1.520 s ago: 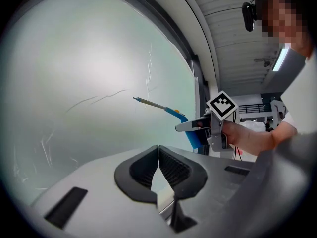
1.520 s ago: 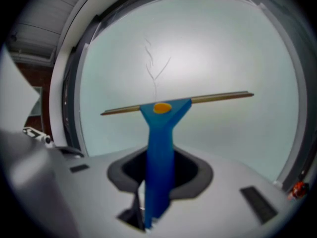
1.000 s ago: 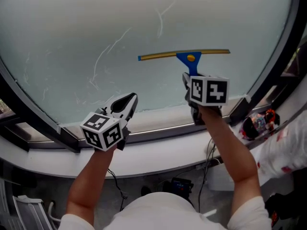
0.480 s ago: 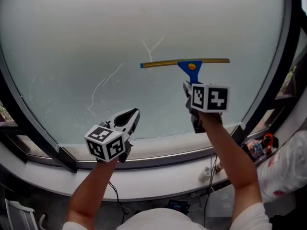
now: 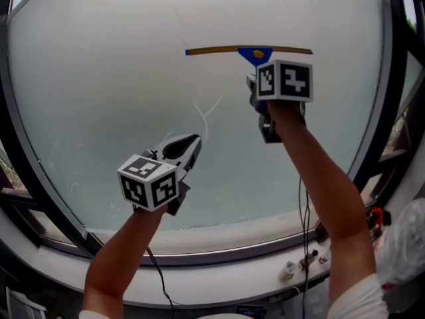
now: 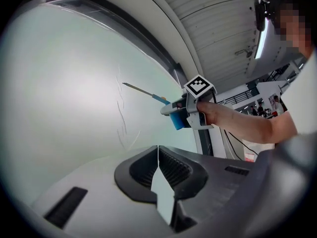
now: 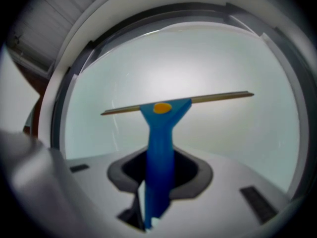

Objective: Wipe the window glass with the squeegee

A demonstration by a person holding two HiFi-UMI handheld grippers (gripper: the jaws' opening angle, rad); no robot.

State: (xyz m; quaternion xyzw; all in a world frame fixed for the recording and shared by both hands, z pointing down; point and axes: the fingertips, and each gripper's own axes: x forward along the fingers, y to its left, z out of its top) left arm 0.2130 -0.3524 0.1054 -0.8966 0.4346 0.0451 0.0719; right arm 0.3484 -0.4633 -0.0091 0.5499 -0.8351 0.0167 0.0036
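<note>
A blue-handled squeegee [image 5: 255, 52] with a yellow button and a long brass blade lies flat against the upper part of the frosted window glass [image 5: 119, 78]. My right gripper [image 5: 264, 105] is shut on its handle [image 7: 159, 157], seen rising between the jaws in the right gripper view, blade [image 7: 178, 102] across the pane. My left gripper [image 5: 189, 150] hangs lower left, close to the glass, jaws shut with nothing in them [image 6: 157, 163]. The left gripper view shows the squeegee [image 6: 148, 93] and the right gripper [image 6: 174, 112] from the side.
A dark window frame [image 5: 40, 198] curves round the pane, with a white sill [image 5: 219, 244] below. Thin streaks [image 5: 204, 115] mark the glass near the left gripper. Small bottles [image 5: 299, 264] and cables lie under the sill at lower right, beside a white bag [image 5: 408, 244].
My right gripper has carried the squeegee up the glass, from mid-pane to near its top. The left gripper has stayed low, rising a little with the view.
</note>
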